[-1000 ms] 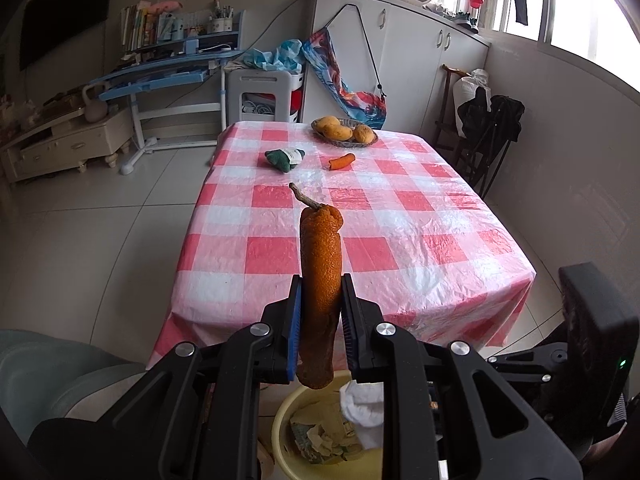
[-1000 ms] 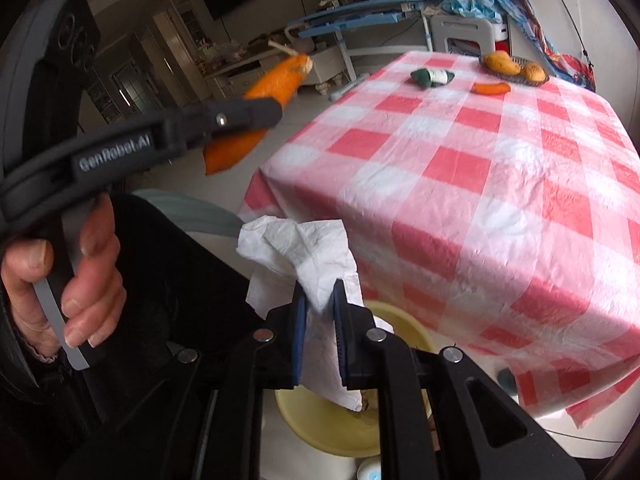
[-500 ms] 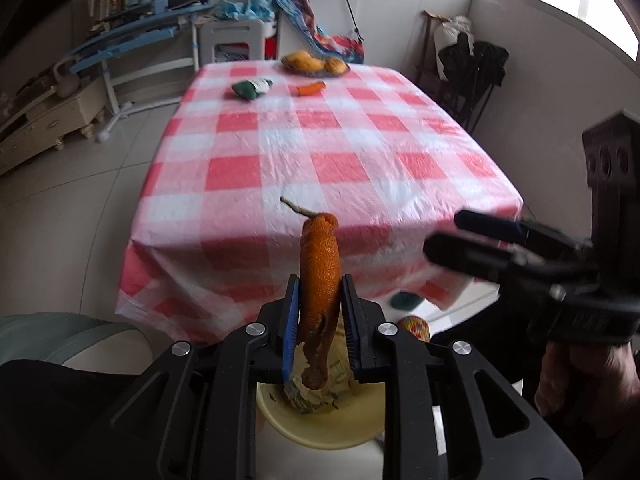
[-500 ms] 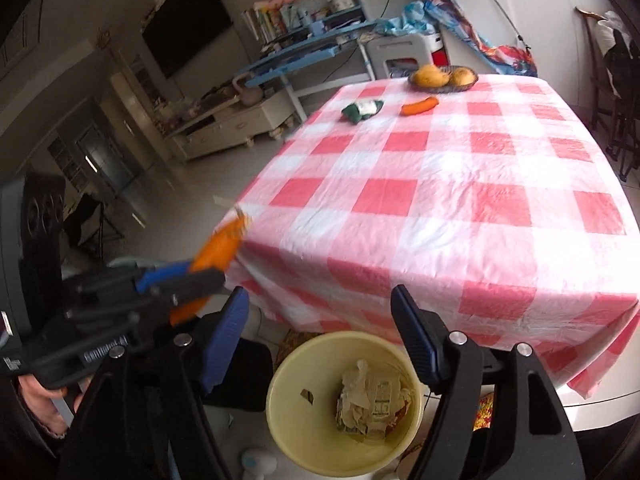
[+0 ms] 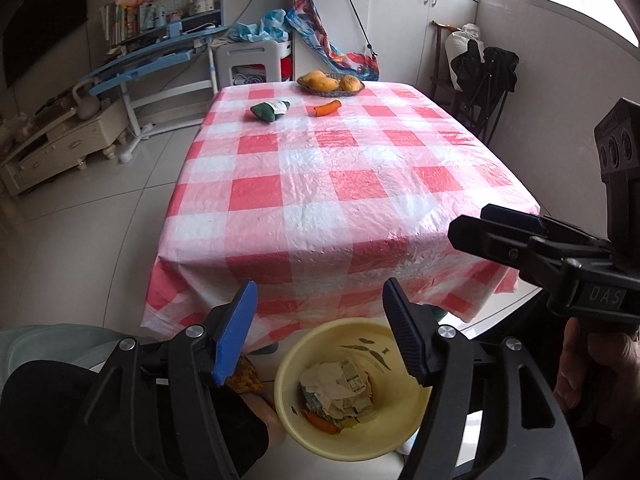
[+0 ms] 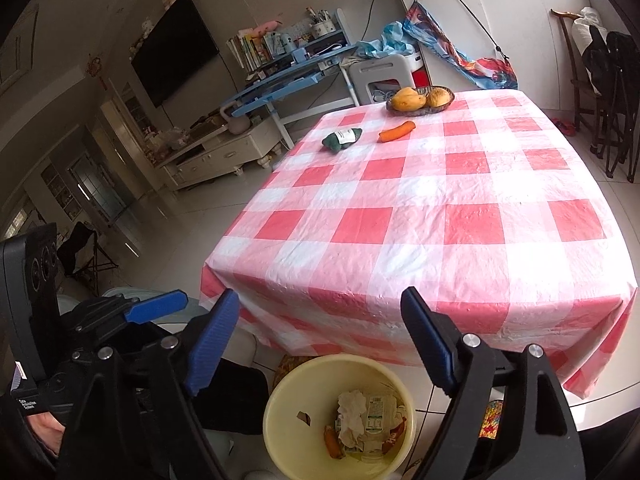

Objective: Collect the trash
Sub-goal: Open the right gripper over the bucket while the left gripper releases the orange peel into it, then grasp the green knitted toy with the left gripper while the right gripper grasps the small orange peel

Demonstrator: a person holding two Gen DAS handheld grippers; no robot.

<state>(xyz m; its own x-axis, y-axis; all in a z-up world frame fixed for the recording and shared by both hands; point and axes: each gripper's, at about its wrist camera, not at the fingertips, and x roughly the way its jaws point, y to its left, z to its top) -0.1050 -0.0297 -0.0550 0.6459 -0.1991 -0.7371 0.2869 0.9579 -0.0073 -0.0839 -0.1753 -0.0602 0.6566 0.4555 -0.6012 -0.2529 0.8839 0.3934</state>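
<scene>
A yellow bin (image 5: 289,364) stands on the floor below the near edge of the table. In it lie crumpled paper (image 5: 336,390) and an orange peel strip (image 5: 320,424). My left gripper (image 5: 320,320) hangs over the bin, its jaws opening with nothing between them. My right gripper (image 6: 320,328) is also above the bin (image 6: 280,396), jaws opening and empty, with tissue (image 6: 352,404) and peel (image 6: 332,442) below. Each gripper shows in the other's view: the right gripper (image 5: 472,224) at the right, the left gripper (image 6: 160,306) at the left.
The table wears a red-and-white checked cloth (image 6: 440,216). At its far end lie a green packet (image 6: 342,140), a carrot (image 6: 397,131) and a fruit basket (image 6: 420,100). A dark chair (image 5: 492,76) stands at the right, and a blue desk (image 5: 152,56) at the back left.
My left gripper let go of the orange peel, which now lies in the bin. The right gripper dropped the white tissue into the bin. Both sets of jaws went from shut to wide apart.
</scene>
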